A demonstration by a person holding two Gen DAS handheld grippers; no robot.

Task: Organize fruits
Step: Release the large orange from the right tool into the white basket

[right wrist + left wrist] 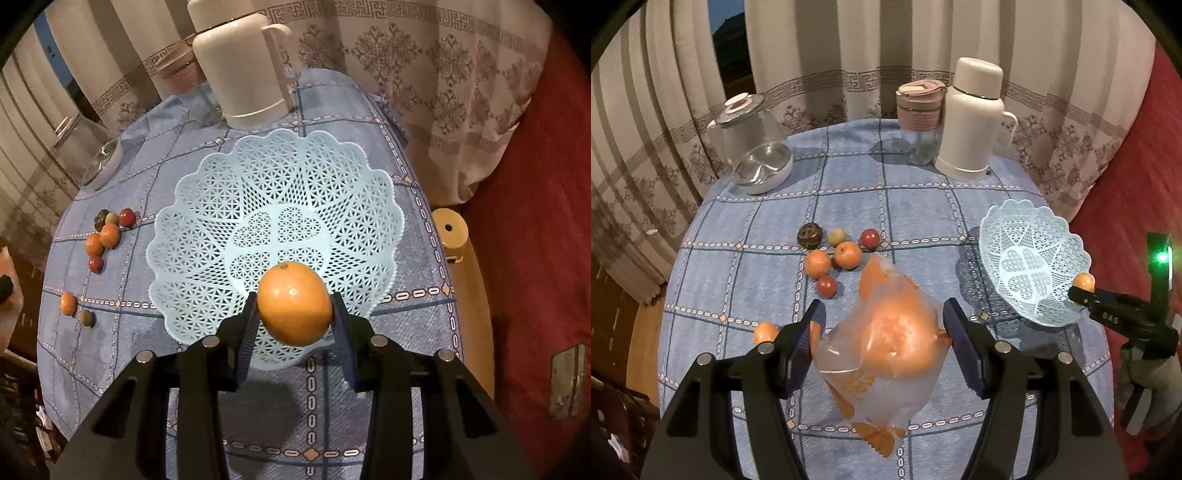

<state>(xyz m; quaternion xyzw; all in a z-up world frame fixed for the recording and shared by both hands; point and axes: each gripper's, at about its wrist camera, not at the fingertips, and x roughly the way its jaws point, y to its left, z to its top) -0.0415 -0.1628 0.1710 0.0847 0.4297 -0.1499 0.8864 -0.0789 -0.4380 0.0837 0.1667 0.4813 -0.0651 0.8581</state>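
Right gripper (295, 306) is clamped on an orange (294, 302), which we find hanging over the near rim of the lace basket (207, 192); the basket's hollow lies straight ahead. Left gripper (882, 332) grips a bag (886, 354) of fruit. Loose fruit (105, 236) sits leftward on the table (332, 406).

bystanders on the blue checked table

a white thermos (973, 118) stands at the far edge of the tablecloth (849, 184), touching a pink-lidded glass cup (919, 118) on its left. a glass kettle (750, 125) sits far left with a steel-lined white bowl (762, 172) leaning against it. patterned curtains (849, 55) hang behind; a red cushion (535, 221) lies right, a yellow stool (450, 229) beside the table.
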